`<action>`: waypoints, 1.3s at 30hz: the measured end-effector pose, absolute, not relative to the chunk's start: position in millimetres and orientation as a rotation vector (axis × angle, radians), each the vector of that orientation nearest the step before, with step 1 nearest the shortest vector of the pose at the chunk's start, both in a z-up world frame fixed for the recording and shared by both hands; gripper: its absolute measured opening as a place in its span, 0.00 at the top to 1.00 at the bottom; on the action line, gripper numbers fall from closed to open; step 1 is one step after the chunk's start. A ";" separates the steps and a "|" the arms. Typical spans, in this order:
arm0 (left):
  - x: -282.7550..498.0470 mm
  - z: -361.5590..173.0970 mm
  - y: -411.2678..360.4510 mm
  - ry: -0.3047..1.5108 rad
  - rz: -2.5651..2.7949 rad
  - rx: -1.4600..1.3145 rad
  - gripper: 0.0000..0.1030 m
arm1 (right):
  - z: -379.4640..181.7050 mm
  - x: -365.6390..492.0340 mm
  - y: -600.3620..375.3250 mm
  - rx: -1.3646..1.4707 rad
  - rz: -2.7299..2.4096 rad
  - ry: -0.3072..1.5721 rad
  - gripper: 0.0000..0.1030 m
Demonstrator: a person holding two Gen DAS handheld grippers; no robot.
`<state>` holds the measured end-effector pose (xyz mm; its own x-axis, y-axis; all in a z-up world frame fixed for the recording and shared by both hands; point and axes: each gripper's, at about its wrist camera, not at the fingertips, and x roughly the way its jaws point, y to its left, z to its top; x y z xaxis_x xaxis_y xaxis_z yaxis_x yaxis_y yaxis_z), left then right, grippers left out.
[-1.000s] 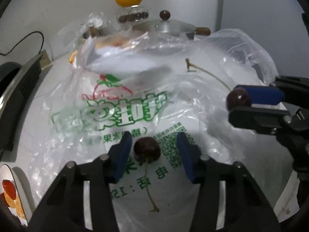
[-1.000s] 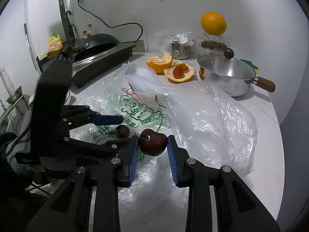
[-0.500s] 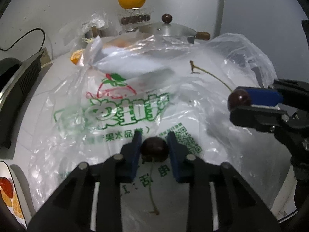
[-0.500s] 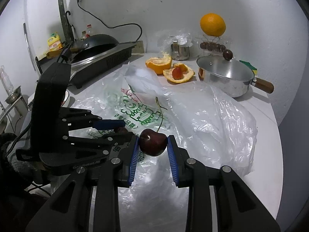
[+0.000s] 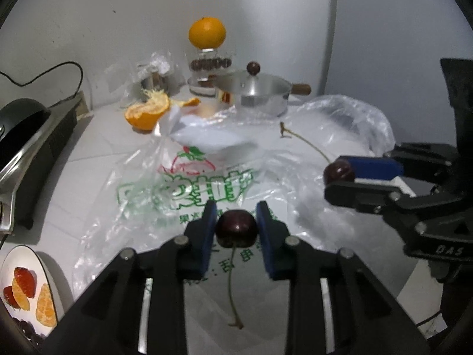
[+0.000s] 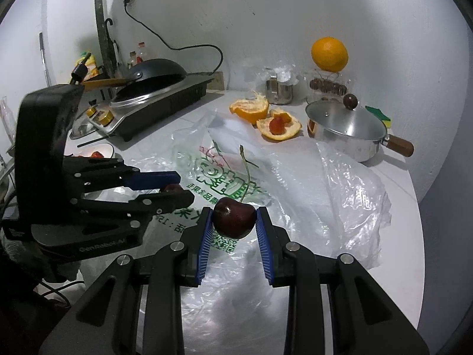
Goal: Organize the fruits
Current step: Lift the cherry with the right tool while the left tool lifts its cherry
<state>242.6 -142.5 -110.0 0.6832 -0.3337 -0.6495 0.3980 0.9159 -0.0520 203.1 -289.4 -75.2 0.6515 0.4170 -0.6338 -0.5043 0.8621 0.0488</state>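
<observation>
- Left gripper (image 5: 236, 224), seen from its own camera, is clamped on a dark red cherry (image 5: 236, 228); the blue pads press both sides of the fruit and its stem hangs down towards the camera. The jaws have just been closing, with this cherry between them.
- Right gripper (image 6: 234, 222) is clenched on a second cherry (image 6: 234, 218), whose stem points up and away. In the left camera's view this gripper enters from the right edge with its cherry at the fingertips.
- Both cherries are held above a crumpled clear plastic bag (image 5: 189, 183) with green printing, spread over a white countertop (image 6: 393, 183).
- At the lower left edge of the left view sits a white plate (image 5: 48, 269) already carrying orange segments, red strawberry pieces and some dark fruit, apparently cherries.
- Farther back are a lidded steel saucepan (image 6: 347, 130), orange peel halves (image 6: 251, 111), a whole orange (image 6: 329, 53) resting on a clear container, and a black cooktop (image 6: 165, 100) with a pan.
- Step in hand, as a judgement: the pick-up is finished for both cherries, and carrying them to the plate looks to be what follows.
- The next move likely calls for swinging each gripper left to the plate, lowering close over a bare spot, and releasing gently so the round fruit does not roll off.
- Grip should stay light, since cherries bruise easily, and the dangling stem could snag on the bag.
</observation>
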 end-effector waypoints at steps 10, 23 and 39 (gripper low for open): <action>223.7 -87.6 -124.7 0.643 -0.404 0.045 0.73 | -62.1 189.9 -279.0 -0.148 0.518 0.659 0.70; 192.5 -64.4 -66.6 0.578 -0.365 -0.010 0.73 | -46.9 181.8 -241.6 -0.168 0.525 0.624 0.70; 154.2 -59.2 25.1 0.551 -0.256 -0.048 0.73 | -45.5 169.0 -180.5 -0.203 0.557 0.626 0.70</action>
